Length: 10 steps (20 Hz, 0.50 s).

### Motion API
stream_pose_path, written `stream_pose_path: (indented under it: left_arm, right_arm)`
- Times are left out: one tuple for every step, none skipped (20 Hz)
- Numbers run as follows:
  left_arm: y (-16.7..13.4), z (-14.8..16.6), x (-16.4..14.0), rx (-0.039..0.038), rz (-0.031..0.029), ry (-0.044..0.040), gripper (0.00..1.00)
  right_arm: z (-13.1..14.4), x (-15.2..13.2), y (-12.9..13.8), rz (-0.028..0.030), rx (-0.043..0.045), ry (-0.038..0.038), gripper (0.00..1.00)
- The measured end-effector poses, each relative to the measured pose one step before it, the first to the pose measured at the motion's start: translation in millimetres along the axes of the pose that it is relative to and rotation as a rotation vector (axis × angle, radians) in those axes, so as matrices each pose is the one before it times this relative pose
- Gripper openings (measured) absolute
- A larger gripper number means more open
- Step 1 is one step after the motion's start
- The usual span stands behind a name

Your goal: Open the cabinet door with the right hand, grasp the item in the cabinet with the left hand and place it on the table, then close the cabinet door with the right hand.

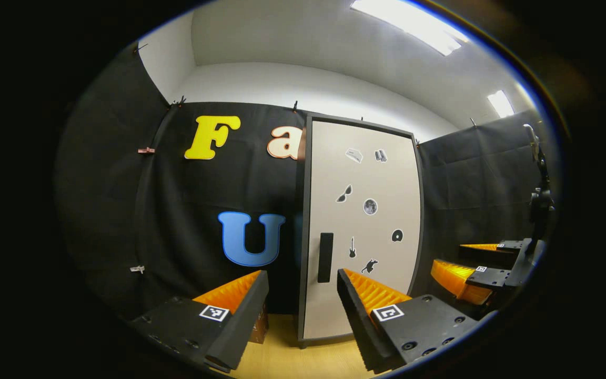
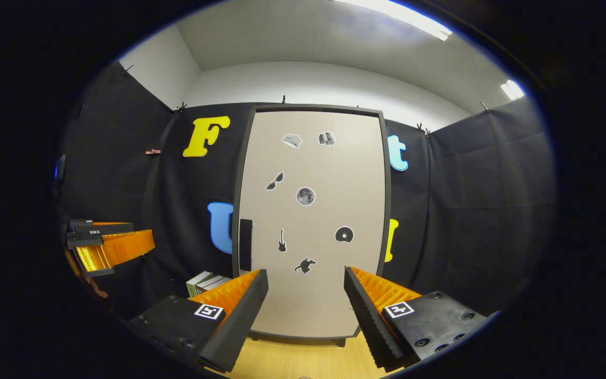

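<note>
Both tongs: I see each pair spread wide apart with nothing between the fingers.
Left tongs (image 1: 303, 295): I hold them off the tall beige cabinet door with a dark frame (image 1: 363, 221), aimed at its left edge, touching nothing.
Right tongs (image 2: 305, 297): I have them squarely facing the same door (image 2: 313, 221), clear of it; from the left gripper view they (image 1: 471, 268) sit off to the right, level with the door's lower half.
Handle: a black upright bar handle (image 2: 245, 245) on the door's left side, ungripped.
Door: closed flat, dotted with small dark stickers.
Item: behind the closed door, so I cannot see it.
Counter: a light wooden counter (image 2: 303, 358) under the cabinet.
Beside cabinet: pale flat boxes (image 2: 205, 281) stacked low on its left.
</note>
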<state>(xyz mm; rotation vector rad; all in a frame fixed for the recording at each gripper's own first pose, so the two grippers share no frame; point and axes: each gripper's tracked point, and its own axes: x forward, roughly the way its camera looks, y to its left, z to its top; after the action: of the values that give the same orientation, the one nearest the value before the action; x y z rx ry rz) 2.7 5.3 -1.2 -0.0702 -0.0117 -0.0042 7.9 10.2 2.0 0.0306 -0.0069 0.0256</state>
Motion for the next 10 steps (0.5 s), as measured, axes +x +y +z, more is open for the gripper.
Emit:
stream_pose_path:
  left_arm:
    - [1.31,0.16,-0.32,-0.006,-0.00002,0.00224,0.84]
    - [1.24,-1.19,0.39,-0.0046,0.0004,0.00063,0.84]
    - [1.44,-0.74,0.4,-0.00278,0.00103,0.0003,0.84]
    - [1.21,0.55,-0.39,-0.00185,0.0,-0.00026,0.84]
    - [0.53,0.72,-0.5,-0.00161,-0.002,-0.00125,0.84]
    - [0.19,-0.32,0.27,-0.00139,-0.00296,-0.0005,0.84]
    - [0.85,0.77,-0.23,-0.00263,-0.00242,-0.00103,0.84]
    - [1.35,-0.46,0.27,-0.00273,-0.00177,-0.00002,0.84]
    - [1.75,0.02,0.28,-0.00257,-0.00189,-0.00076,0.84]
    - [2.03,0.69,-0.13,-0.00114,-0.00118,-0.00166,0.84]
  right_arm:
    - [-0.52,-0.16,1.88,0.00397,-0.007,0.00181,0.95]
    - [0.15,-0.07,2.71,0.00617,-0.00467,0.00232,0.95]
    - [-1.12,0.42,3.34,0.00725,-0.0013,0.00201,0.95]
    - [-0.74,0.14,1.75,0.00377,0.00101,0.00228,0.95]
    - [-0.15,0.38,1.59,0.00181,-0.00011,0.00142,0.95]
    - [0.28,0.46,0.46,-0.0022,-0.00076,-0.00016,0.95]
    - [0.13,0.92,0.46,-0.00268,-0.00017,-0.001,0.95]
    - [0.26,0.58,0.68,-0.00175,0.0012,-0.0004,0.95]
    - [0.39,0.76,0.73,-0.00258,0.00303,-0.00116,0.95]
    - [0.71,0.95,1.41,-0.00056,0.005,-0.00214,0.95]
